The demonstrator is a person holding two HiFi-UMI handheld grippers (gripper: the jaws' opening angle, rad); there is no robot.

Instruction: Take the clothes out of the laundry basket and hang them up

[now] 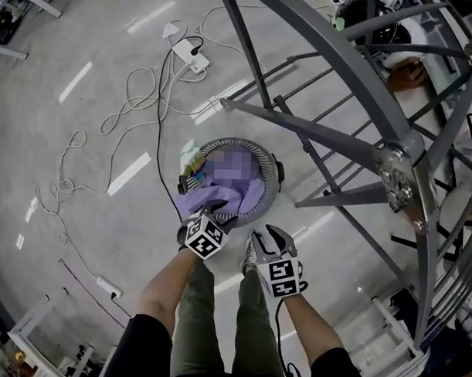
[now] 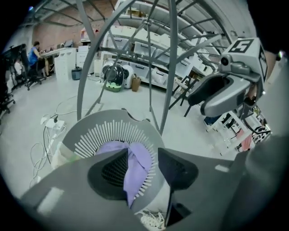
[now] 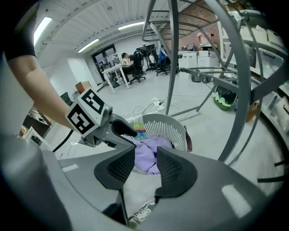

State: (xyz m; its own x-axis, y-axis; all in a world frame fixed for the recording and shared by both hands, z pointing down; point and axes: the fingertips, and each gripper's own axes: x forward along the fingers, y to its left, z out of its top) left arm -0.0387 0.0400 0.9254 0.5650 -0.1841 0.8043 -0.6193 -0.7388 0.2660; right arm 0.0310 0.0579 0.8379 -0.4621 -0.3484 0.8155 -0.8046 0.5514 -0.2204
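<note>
Purple cloth (image 1: pixel 224 195) is lying heaped in the grey laundry basket (image 1: pixel 266 159) on the floor, with 1 fold draping over the near rim. The left gripper (image 1: pixel 218 214) is being held just above that fold, jaws apart and pressing on nothing. The right gripper (image 1: pixel 271 241) is being held beside it, short of the basket, jaws likewise apart and empty. The drying rack (image 1: pixel 338 141) is standing just beside the basket.
</note>
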